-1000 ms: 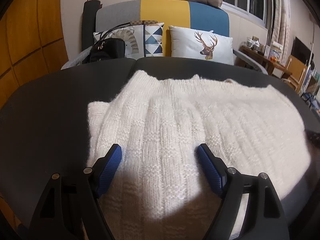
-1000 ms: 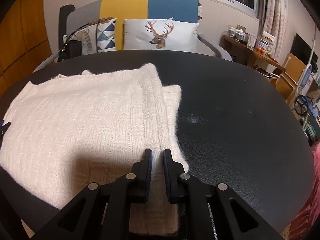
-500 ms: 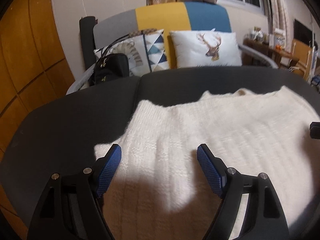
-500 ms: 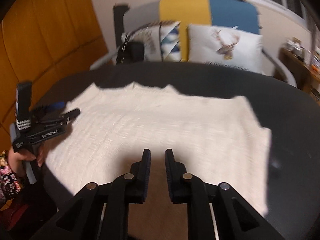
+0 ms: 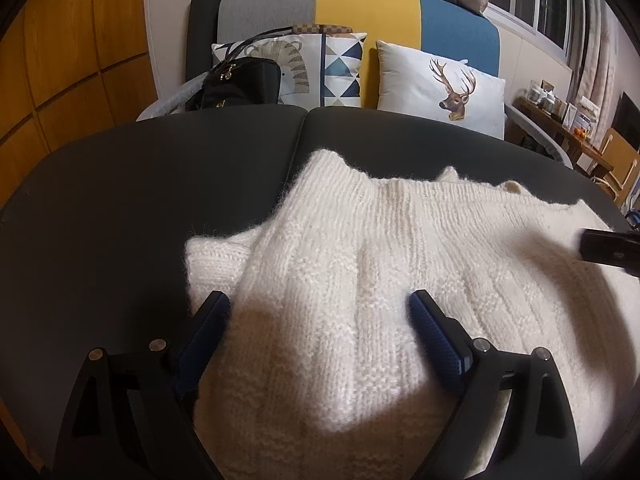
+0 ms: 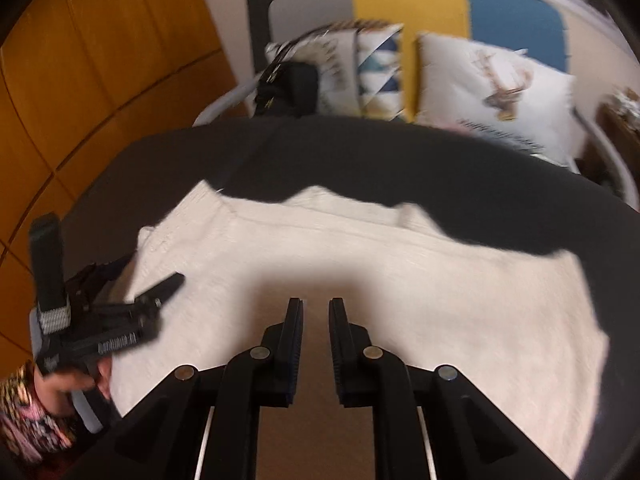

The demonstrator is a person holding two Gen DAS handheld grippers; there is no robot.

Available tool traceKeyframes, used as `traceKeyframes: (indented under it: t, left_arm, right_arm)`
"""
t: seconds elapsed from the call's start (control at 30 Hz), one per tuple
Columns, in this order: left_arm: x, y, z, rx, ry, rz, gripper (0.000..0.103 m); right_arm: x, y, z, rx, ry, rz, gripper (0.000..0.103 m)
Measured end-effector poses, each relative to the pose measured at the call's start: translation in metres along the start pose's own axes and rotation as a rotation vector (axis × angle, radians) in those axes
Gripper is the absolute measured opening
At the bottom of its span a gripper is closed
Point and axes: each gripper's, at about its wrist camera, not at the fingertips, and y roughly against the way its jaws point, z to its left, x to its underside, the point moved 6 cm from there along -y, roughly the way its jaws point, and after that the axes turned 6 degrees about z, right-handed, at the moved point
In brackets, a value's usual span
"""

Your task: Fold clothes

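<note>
Lying flat: one white sweater point(image 5: 400, 272) | left tongs point(image 5: 318, 312) spread wide | right tongs point(image 6: 315, 320) slightly parted, empty | two cushions

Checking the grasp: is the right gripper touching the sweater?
Cannot tell. In the blurred right wrist view, the right gripper shows a narrow gap between its fingers above the sweater.

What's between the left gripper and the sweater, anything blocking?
Nothing visible. The left gripper hangs open directly over the white knit sweater lying on the dark table. The right gripper hovers over the sweater too.
</note>
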Motion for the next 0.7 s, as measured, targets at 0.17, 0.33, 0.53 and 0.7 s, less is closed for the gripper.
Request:
traceKeyframes:
  t: [0.17,0.33,0.53,0.7]
  left_arm:
    - [0.001,-0.001,0.003,0.019,0.011,-0.004,0.093]
    - [0.003,0.000,0.006,0.046,0.035,-0.008,0.093]
    - [0.004,0.001,0.007,0.065,0.054,-0.017,0.093]
    - [0.005,0.000,0.009,0.090,0.073,-0.013,0.093]
  right_arm:
    - [-0.029,-0.042,0.042,-0.116,0.038,0.115,0.013]
    - [-0.032,-0.066,0.061,-0.014,0.108,0.160,0.009]
    - [-0.049,-0.073,0.047,0.088,0.074,0.068,0.001]
    - [-0.054,-0.074,0.053,0.043,0.045,0.060,0.007]
